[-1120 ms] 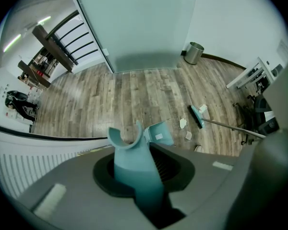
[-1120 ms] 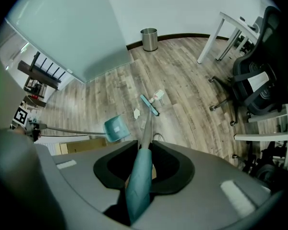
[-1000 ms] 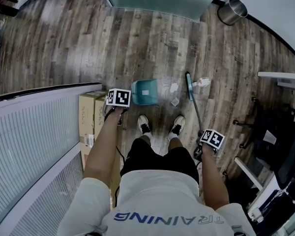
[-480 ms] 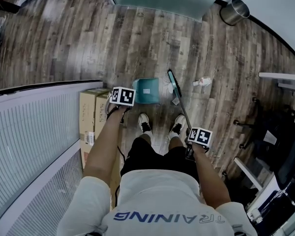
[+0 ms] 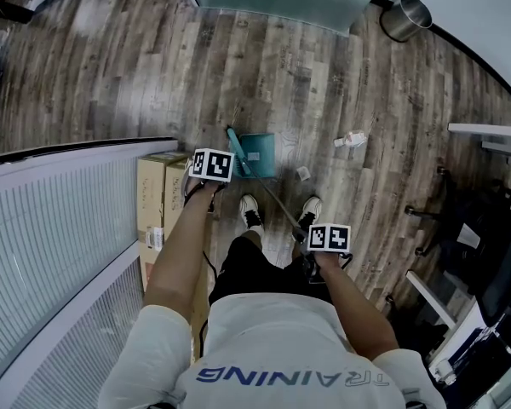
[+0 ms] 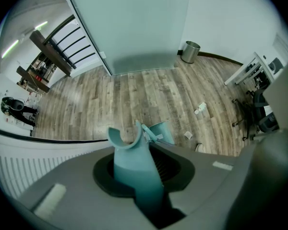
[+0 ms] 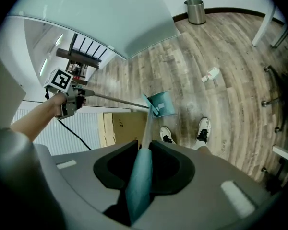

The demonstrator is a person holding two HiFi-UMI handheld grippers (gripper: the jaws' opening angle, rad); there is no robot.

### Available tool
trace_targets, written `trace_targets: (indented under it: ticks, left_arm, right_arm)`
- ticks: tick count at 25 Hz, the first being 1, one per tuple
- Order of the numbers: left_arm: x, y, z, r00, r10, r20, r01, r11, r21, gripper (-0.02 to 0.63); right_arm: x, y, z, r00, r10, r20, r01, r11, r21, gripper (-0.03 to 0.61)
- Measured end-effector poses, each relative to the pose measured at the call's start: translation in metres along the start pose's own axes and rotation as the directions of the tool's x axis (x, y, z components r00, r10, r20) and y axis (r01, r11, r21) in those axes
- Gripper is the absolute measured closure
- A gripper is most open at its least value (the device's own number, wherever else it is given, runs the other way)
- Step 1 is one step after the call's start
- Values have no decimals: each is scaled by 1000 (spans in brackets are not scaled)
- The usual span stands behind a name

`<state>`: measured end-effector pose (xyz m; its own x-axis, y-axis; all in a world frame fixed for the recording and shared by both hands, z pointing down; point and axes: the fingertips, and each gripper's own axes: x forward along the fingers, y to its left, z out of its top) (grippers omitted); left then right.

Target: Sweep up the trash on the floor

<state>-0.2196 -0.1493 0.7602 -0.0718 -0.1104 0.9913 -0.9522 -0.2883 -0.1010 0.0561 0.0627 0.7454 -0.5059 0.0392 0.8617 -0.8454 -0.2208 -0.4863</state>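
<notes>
A teal dustpan (image 5: 259,153) stands on the wood floor in front of the person's shoes. Its long handle (image 6: 133,163) rises between the jaws of my left gripper (image 5: 209,177), which is shut on it and points straight down. My right gripper (image 5: 324,250) is shut on the teal broom handle (image 7: 138,183). The broom head (image 5: 237,146) lies across the dustpan's mouth. A small white scrap (image 5: 303,173) lies to the right of the dustpan. A crumpled white piece (image 5: 351,140) lies farther right. The right gripper view also shows the dustpan (image 7: 162,103) and the left gripper (image 7: 68,102).
Cardboard boxes (image 5: 160,203) stand by a white slatted panel (image 5: 60,228) on the left. A metal bin (image 5: 404,18) sits at the far wall. An office chair (image 5: 473,237) and white desk legs stand at the right. The person's shoes (image 5: 249,216) are just behind the dustpan.
The right gripper moved left, and the broom head swept from beside the crumpled piece over to the dustpan. One white scrap is gone from the floor. The left gripper stayed still.
</notes>
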Motion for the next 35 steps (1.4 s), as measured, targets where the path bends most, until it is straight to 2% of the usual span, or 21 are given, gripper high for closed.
trace_targets:
  ticks: [3,8,14,17,21,24,29,32,35]
  left_arm:
    - [0,0,1,1000,1,1,-1,1000,0,545]
    - [-1,0,1,1000,2,2,-2,1000,2,545]
    - [0,0,0,1000,5,3,-5,1000,6,545]
    - [1,0,0,1000,5,2,-5,1000,7,545]
    - [0,0,0,1000,4,3,-4,1000,9,545]
    - [-1,-2,0,1000,5,6,-5,1000,14,545]
    - [-1,0,0,1000,6,7,-6,1000,17,545]
    - [-1,0,-1,1000,6,9,-7,1000,16,545]
    - [-1,-1,-2,1000,6,12,-6,1000,18,545]
  right_arm:
    - [-3,0,1,1000,-29,9,29,999,-46,468]
    - [-20,-18,9,999,-15,32,15,1000,-2,468]
    - [-70,-74,13,979,-139,148,131,989,65,468]
    - [-93,-120,13,953,-242,179,220,966,138,468]
    - [-113,-182,7,911,-384,152,342,907,245,468]
    - [-119,-208,2,890,-435,140,389,882,267,468]
    - [-105,-194,-8,884,-451,126,414,878,239,468]
    - [-81,-170,-18,914,-395,95,360,896,258,469]
    - [-58,-140,-24,935,-349,67,325,917,232,469]
